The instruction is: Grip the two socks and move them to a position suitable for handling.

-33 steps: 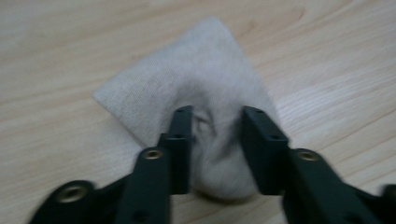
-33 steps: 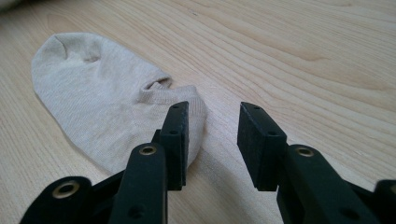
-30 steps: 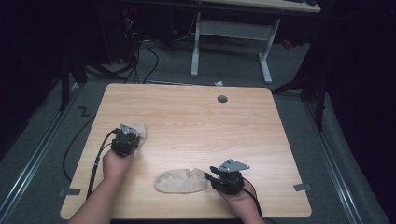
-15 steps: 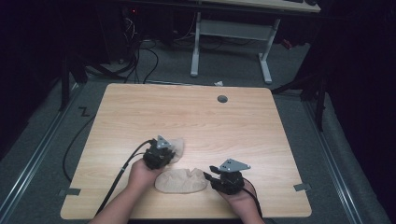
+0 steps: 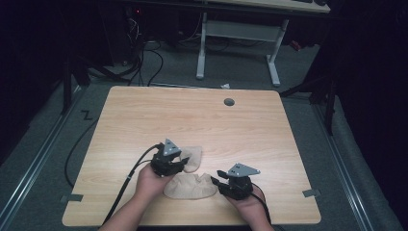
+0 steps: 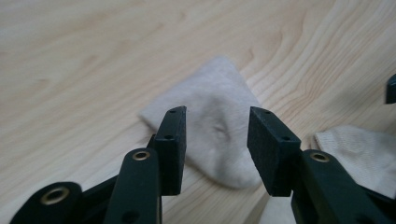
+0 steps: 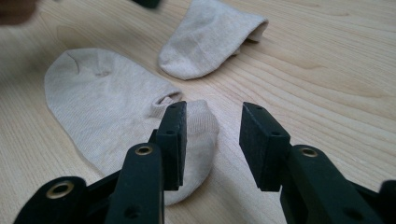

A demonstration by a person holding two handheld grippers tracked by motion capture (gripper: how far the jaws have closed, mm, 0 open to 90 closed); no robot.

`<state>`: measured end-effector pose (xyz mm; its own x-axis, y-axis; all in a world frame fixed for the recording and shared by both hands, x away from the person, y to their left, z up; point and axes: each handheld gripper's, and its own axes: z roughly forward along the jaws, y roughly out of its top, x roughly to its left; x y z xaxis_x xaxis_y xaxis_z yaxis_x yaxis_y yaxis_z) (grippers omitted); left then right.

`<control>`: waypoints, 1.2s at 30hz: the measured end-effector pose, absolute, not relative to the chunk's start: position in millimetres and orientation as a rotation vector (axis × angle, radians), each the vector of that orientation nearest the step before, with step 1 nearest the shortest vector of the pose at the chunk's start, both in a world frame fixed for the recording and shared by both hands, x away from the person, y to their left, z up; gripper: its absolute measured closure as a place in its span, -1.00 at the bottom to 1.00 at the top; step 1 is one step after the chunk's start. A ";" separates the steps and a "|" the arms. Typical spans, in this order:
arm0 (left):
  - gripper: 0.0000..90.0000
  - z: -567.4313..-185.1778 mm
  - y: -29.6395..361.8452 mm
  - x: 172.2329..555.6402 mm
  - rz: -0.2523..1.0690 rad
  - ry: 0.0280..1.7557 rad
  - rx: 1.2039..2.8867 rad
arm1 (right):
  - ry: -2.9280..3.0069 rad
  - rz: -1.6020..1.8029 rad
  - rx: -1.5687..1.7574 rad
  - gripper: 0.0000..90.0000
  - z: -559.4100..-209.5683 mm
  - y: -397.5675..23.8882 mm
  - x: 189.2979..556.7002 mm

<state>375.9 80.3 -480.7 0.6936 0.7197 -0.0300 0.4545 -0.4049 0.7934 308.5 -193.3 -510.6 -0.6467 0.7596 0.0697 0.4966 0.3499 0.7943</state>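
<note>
Table [image 5: 269,139]: light wood, carries two beige socks.
Flat sock [image 5: 190,186]: spread at the near edge, between the two hands.
Second sock [image 5: 192,158]: folded over, just beyond the flat one, apart from it or barely touching.
Left claw [image 5: 180,162]: jaws apart, empty, hovering at the second sock.
Right claw [image 5: 216,177]: jaws apart, empty, at the flat sock's cuff.
Step, judged: pairing the socks. Next calls for closing on a cuff edge and laying one sock over the other
</note>
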 end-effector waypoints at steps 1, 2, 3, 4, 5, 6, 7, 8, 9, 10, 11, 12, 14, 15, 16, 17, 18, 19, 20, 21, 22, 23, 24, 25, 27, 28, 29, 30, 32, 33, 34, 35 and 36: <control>0.26 -477.3 87.0 372.7 0.413 0.904 2.056 | 2.307 1.191 1.116 0.37 -510.6 -193.0 308.8; 0.25 -472.8 101.0 366.4 0.433 0.915 2.046 | 2.309 1.192 1.114 0.37 -510.7 -192.7 309.0; 0.22 -471.6 107.8 363.2 0.439 0.926 2.049 | 2.311 1.192 1.109 0.36 -510.8 -191.9 309.3; 0.20 -470.7 119.6 357.5 0.445 0.940 2.049 | 2.313 1.188 1.108 0.36 -510.8 -191.4 309.3; 0.18 -470.9 129.2 352.4 0.447 0.955 2.043 | 2.313 1.183 1.100 0.36 -510.7 -190.6 309.4; 0.17 -471.8 136.4 348.7 0.445 0.968 2.034 | 2.316 1.181 1.095 0.36 -510.5 -189.8 309.3; 0.16 -474.0 145.7 344.3 0.440 0.986 2.022 | 2.320 1.181 1.089 0.36 -510.2 -189.4 309.4; 0.15 -477.8 156.2 339.8 0.440 1.014 2.009 | 2.326 1.179 1.088 0.37 -509.6 -188.9 309.3; 0.15 -480.2 161.9 337.8 0.440 1.026 2.005 | 2.326 1.176 1.080 0.37 -508.9 -187.8 309.2; 0.15 -483.8 170.2 335.3 0.446 1.042 1.996 | 2.326 1.173 1.075 0.38 -508.6 -187.0 309.0; 0.15 -485.3 175.0 334.8 0.450 1.048 1.996 | 2.328 1.168 1.063 0.38 -508.0 -185.5 308.3; 0.15 -486.6 179.9 335.6 0.452 1.059 1.988 | 2.327 1.164 1.062 0.38 -507.8 -184.3 307.6; 0.13 -485.9 188.2 340.4 0.479 1.076 1.976 | 2.333 1.155 1.051 0.38 -508.4 -180.3 307.0; 0.12 -485.8 190.0 342.0 0.482 1.080 1.966 | 2.335 1.145 1.041 0.38 -508.5 -177.6 307.6; 0.11 -485.9 191.8 343.5 0.481 1.084 1.957 | 2.337 1.140 1.041 0.37 -508.7 -175.6 308.1; 0.11 -486.3 192.9 344.4 0.485 1.086 1.949 | 2.344 1.137 1.043 0.36 -508.9 -172.5 309.1; 0.11 -486.6 193.9 344.9 0.475 1.090 1.935 | 2.358 1.125 1.042 0.35 -508.7 -168.9 310.6; 0.11 -486.2 194.7 345.0 0.467 1.091 1.923 | 2.372 1.118 1.037 0.34 -508.3 -164.7 312.1; 0.11 -485.6 195.1 344.5 0.466 1.087 1.918 | 2.378 1.110 1.028 0.34 -507.2 -159.9 313.1; 0.11 -484.7 194.9 343.7 0.470 1.079 1.922 | 2.386 1.097 1.014 0.33 -505.6 -155.0 314.6; 0.11 -484.7 194.4 343.2 0.477 1.073 1.923 | 2.388 1.087 0.999 0.33 -503.5 -148.8 317.3; 0.11 -484.5 194.1 342.7 0.479 1.067 1.931 | 2.387 1.081 1.001 0.33 -502.4 -144.9 319.2; 0.11 -484.7 193.7 342.5 0.477 1.063 1.934 | 2.392 1.070 0.992 0.32 -501.1 -140.2 322.8; 0.11 -484.9 193.6 342.6 0.476 1.061 1.935 | 2.395 1.062 0.989 0.33 -500.3 -133.8 327.9; 0.11 -484.6 193.9 342.4 0.469 1.061 1.935 | 2.422 1.029 0.993 0.34 -502.1 -123.6 338.4; 0.11 -484.5 194.1 342.3 0.467 1.058 1.931 | 2.429 1.016 0.996 0.35 -503.6 -119.9 342.0; 0.11 -484.0 194.3 341.8 0.470 1.055 1.930 | 2.436 1.011 0.992 0.35 -505.5 -115.4 346.0; 0.11 -483.4 194.9 341.2 0.470 1.055 1.929 | 2.444 0.995 0.991 0.35 -507.2 -110.8 349.3; 0.11 -483.1 195.8 340.7 0.462 1.057 1.919 | 2.462 0.947 0.967 0.35 -509.8 -102.6 355.6; 0.11 -483.1 196.3 340.4 0.461 1.057 1.916 | 2.468 0.923 0.963 0.35 -511.1 -99.2 358.3; 0.11 -483.2 196.3 340.3 0.462 1.057 1.916 | 2.476 0.903 0.963 0.35 -512.7 -96.6 361.9; 0.11 -483.4 196.5 340.5 0.460 1.057 1.920 | 2.476 0.896 0.965 0.35 -513.6 -95.6 363.8; 0.11 -484.1 196.2 340.9 0.459 1.060 1.920 | 2.479 0.889 0.971 0.35 -514.6 -95.0 366.0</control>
